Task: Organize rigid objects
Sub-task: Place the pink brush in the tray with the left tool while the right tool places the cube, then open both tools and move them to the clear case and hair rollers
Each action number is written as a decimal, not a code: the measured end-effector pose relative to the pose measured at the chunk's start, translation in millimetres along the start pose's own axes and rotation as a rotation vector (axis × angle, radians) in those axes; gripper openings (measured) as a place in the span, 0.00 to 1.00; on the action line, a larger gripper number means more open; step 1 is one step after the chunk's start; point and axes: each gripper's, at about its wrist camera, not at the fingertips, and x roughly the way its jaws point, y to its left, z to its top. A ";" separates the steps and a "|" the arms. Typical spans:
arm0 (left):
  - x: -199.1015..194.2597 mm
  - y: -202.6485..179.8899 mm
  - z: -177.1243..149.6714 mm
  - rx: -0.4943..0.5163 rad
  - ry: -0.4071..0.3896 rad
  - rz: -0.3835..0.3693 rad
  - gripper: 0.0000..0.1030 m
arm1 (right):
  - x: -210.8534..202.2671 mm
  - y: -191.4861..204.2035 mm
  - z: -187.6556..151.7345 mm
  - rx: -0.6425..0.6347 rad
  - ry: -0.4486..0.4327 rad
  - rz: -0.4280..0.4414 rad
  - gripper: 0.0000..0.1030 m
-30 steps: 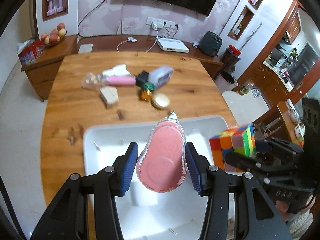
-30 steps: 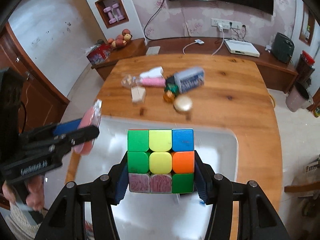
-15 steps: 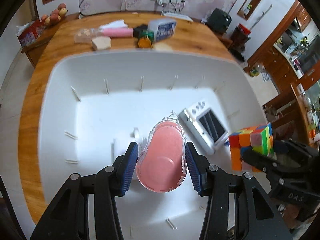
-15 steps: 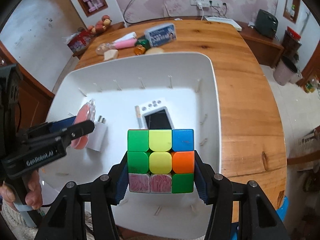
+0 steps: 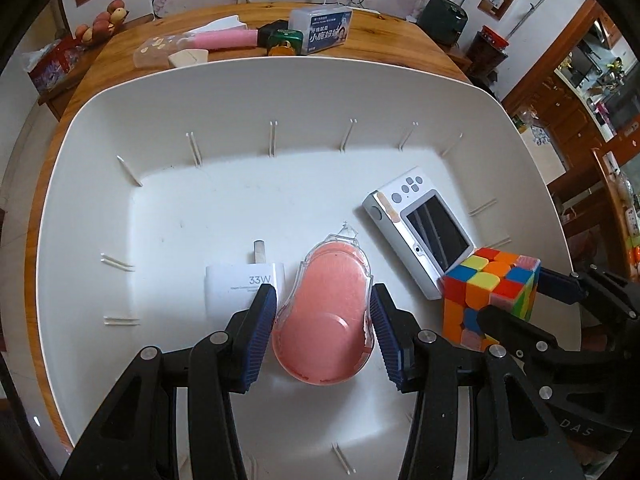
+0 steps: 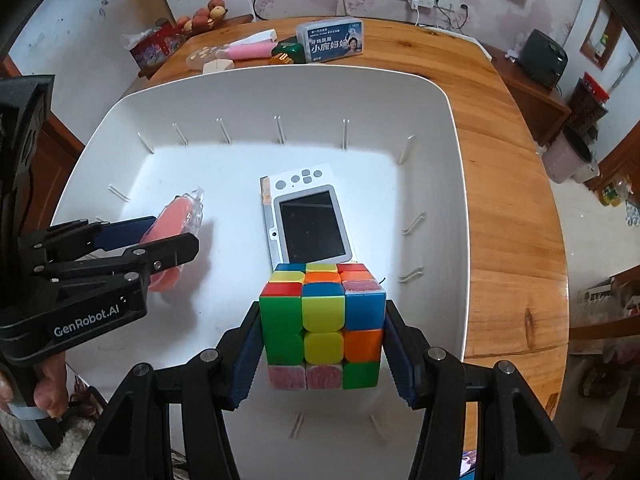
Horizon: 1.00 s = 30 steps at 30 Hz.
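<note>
Multicoloured plastic puzzle cube [image 6: 322, 322], stiff and light, we are clamping flat-sided in our right gripper [image 6: 320, 344]; our left gripper [image 5: 322, 328] is pinching the slippery pink clear-cased dispenser [image 5: 326, 316], at nine o'clock of the cube.

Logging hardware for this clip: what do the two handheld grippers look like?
Both are matte black angular frames with silver screws and ribbed blue pads on the fingers. The left gripper body reads "GenRobot.AI" in white, seen from the right wrist; the right gripper shows "DAS". No cables or sleeves visible.
</note>
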 end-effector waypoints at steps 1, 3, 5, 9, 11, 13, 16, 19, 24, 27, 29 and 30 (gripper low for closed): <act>0.9 -0.2 1.1 0.003 0.001 0.003 0.51 | 0.4 0.0 -0.3 0.001 -0.001 0.002 0.56; 1.6 -1.3 1.2 0.007 0.004 0.015 0.51 | 0.4 -0.6 -0.7 0.001 -0.005 0.012 0.62; 1.7 -1.2 1.2 0.008 0.006 0.020 0.51 | 0.3 0.6 -0.4 -0.003 -0.009 0.019 0.68; -0.2 0.7 1.2 0.000 0.003 0.025 0.60 | -0.8 0.5 0.3 -0.004 -0.011 0.038 0.68; -0.7 -0.2 2.1 -0.001 -0.003 0.026 0.66 | -3.3 1.3 0.4 -0.007 -0.021 0.047 0.68; -2.6 -0.6 2.3 0.002 -0.011 0.027 0.76 | -7.1 2.9 -0.5 -0.018 -0.035 0.045 0.68; -5.1 -1.4 2.8 0.005 -0.021 0.035 0.77 | -12.8 7.2 -0.7 -0.036 -0.059 0.039 0.68; -7.5 -1.7 3.0 0.007 -0.029 0.043 0.77 | -17.0 10.3 -1.0 -0.050 -0.081 0.027 0.68; -17.2 -0.1 4.6 -0.004 -0.060 0.028 0.77 | -21.3 12.2 -1.7 -0.060 -0.104 0.037 0.68; -30.0 -1.6 8.0 0.005 -0.099 0.025 0.77 | -23.7 15.3 -1.6 -0.075 -0.115 0.042 0.68; -39.1 -2.6 11.0 0.010 -0.128 0.027 0.77 | -25.7 18.9 -0.6 -0.094 -0.126 0.044 0.68; -44.0 -2.4 13.1 0.011 -0.143 0.030 0.78 | -27.0 20.8 0.3 -0.103 -0.131 0.044 0.68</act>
